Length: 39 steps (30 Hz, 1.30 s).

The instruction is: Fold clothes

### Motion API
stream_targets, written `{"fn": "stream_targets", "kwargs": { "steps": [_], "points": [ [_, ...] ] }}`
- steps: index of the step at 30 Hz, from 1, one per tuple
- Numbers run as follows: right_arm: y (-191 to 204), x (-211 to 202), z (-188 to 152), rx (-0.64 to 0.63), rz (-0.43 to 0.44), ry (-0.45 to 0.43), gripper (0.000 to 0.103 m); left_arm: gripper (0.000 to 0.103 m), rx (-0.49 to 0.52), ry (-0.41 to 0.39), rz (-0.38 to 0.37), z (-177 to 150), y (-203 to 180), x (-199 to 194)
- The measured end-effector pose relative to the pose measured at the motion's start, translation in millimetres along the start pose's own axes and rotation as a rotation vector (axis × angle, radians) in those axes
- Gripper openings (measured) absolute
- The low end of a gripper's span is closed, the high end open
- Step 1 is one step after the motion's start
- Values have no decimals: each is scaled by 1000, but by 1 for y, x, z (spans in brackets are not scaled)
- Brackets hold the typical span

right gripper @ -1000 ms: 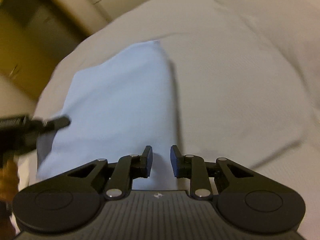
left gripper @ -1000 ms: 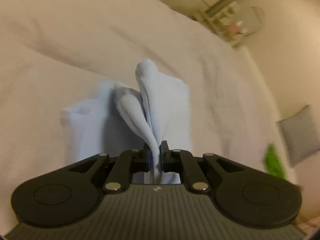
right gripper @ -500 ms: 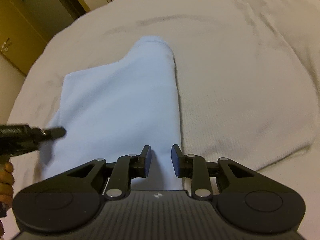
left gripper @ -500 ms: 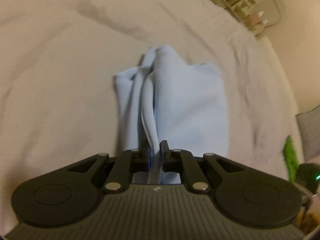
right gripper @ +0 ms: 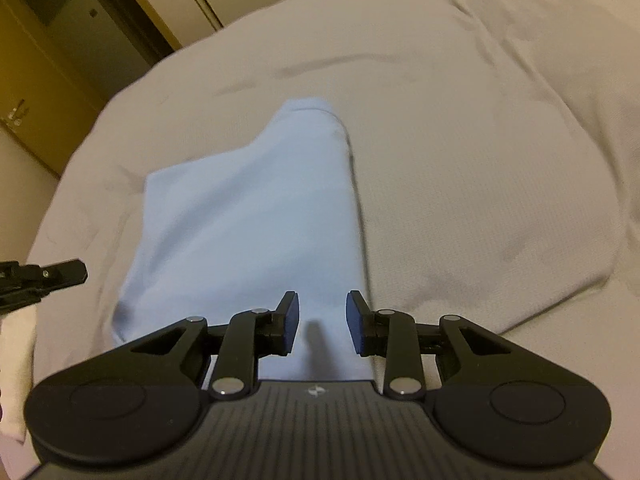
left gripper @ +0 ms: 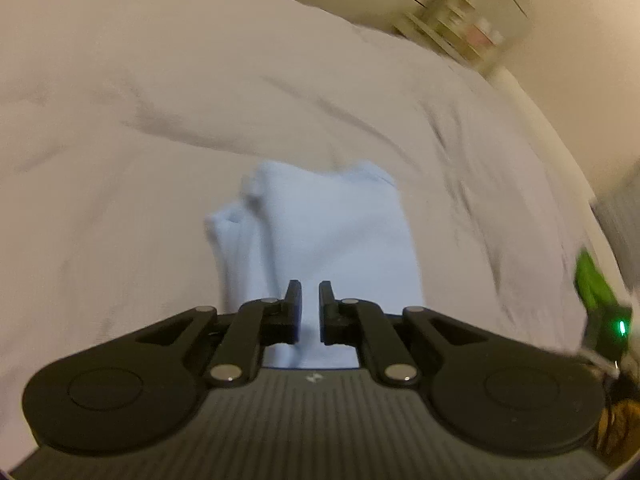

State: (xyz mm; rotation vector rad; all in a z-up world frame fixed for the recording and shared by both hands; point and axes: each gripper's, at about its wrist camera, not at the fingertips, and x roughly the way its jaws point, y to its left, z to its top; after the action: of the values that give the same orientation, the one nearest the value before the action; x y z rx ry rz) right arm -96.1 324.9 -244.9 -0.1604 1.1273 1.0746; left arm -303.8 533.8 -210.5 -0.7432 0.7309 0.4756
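A light blue garment (left gripper: 328,236) lies folded flat on the white bed cover (left gripper: 160,120). In the right wrist view the garment (right gripper: 256,220) is a folded panel stretching away from me. My left gripper (left gripper: 310,300) is open and empty just above the garment's near edge. My right gripper (right gripper: 322,312) is open and empty above the garment's near right edge. The left gripper's fingertips (right gripper: 66,272) show at the left edge of the right wrist view, apart from the cloth.
A shelf with small items (left gripper: 472,28) stands beyond the bed's far right. A green object (left gripper: 592,276) and a device with a green light (left gripper: 620,326) are at the right. Wooden doors (right gripper: 48,80) stand past the bed's far left.
My left gripper has let go of the blue garment and opened; the bunched cloth has dropped flat onto the bed. My right gripper has opened wider and pulled back slightly.
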Motion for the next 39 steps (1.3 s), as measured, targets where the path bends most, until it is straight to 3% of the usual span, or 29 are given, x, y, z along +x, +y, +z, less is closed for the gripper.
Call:
{"fn": "stream_targets", "kwargs": {
  "steps": [1,4,6,9,13,16,19,22,24,27,31,35,39],
  "points": [
    [3,2,-2,0,-1,11,32,6,32,25,0,-2,-8,8],
    [13,12,-12,-2,4,65,32,8,129,124,102,-30,-20,44],
    [18,19,-21,-38,-18,91,31,10,111,180,187,-52,-10,61],
    [21,14,-20,-65,-21,88,31,10,44,157,192,-43,-6,47],
    [24,2,4,-86,1,18,31,8,105,25,179,-4,-26,12],
    [26,10,41,-106,3,-47,32,8,156,-40,164,40,-36,24],
    [28,33,75,-121,-11,-81,32,8,154,-25,171,63,-33,61],
    [30,56,101,-136,-22,-94,32,8,134,25,200,66,-12,94],
    [28,76,105,-139,-15,-65,32,4,115,67,254,51,10,108],
    [26,115,103,-165,7,25,34,3,20,80,250,36,38,122],
    [36,122,100,-269,20,34,36,2,-43,58,236,36,35,103],
    [28,88,92,-223,28,-22,36,3,-94,12,174,34,24,61],
    [24,45,57,-185,26,-20,36,3,-61,42,133,11,10,28]
  ]
}}
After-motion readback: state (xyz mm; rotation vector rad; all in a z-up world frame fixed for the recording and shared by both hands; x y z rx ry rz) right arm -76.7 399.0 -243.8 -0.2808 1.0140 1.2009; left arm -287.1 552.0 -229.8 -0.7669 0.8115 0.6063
